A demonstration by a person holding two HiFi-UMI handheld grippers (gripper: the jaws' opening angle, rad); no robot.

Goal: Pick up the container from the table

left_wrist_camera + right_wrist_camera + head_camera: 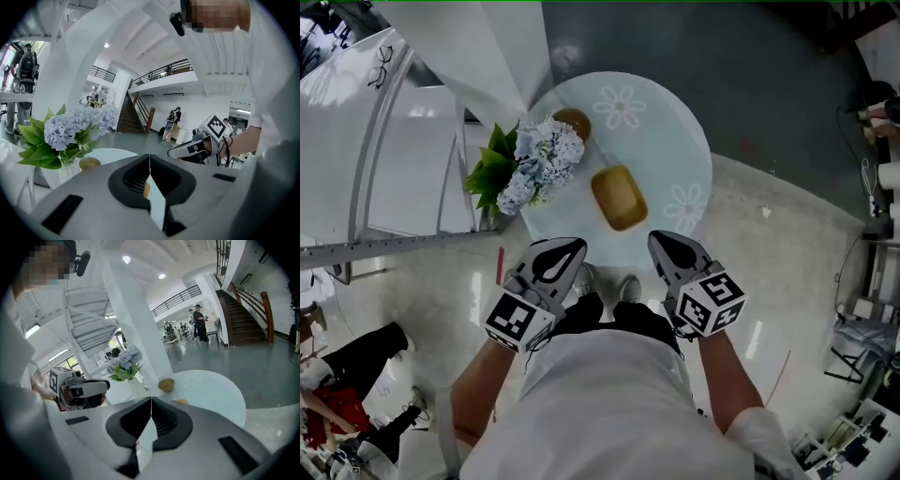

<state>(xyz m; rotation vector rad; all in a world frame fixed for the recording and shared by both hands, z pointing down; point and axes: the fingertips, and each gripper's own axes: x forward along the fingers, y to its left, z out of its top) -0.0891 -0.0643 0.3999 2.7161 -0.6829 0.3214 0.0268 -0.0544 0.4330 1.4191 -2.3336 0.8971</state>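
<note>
An amber rectangular container (pixel 619 197) lies near the front of the round pale table (pixel 675 141), and only a sliver of this container (pixel 182 401) shows above my right jaws. A round brown bowl (pixel 572 122) sits farther back beside the flowers; the bowl (pixel 89 163) also shows in both gripper views (pixel 166 384). My left gripper (pixel 572 247) hovers just short of the table's near edge, left of the container, its jaws pressed together and empty (pixel 150 157). My right gripper (pixel 662 240) is held level with it on the right, also shut and empty (pixel 151 399).
A vase of pale blue hydrangeas with green leaves (pixel 530 159) stands at the table's left edge. A white pillar (pixel 487 47) and a staircase rail (pixel 384 122) rise to the left. People stand in the hall behind (pixel 199 322). A seated person's legs (pixel 356 366) are at the lower left.
</note>
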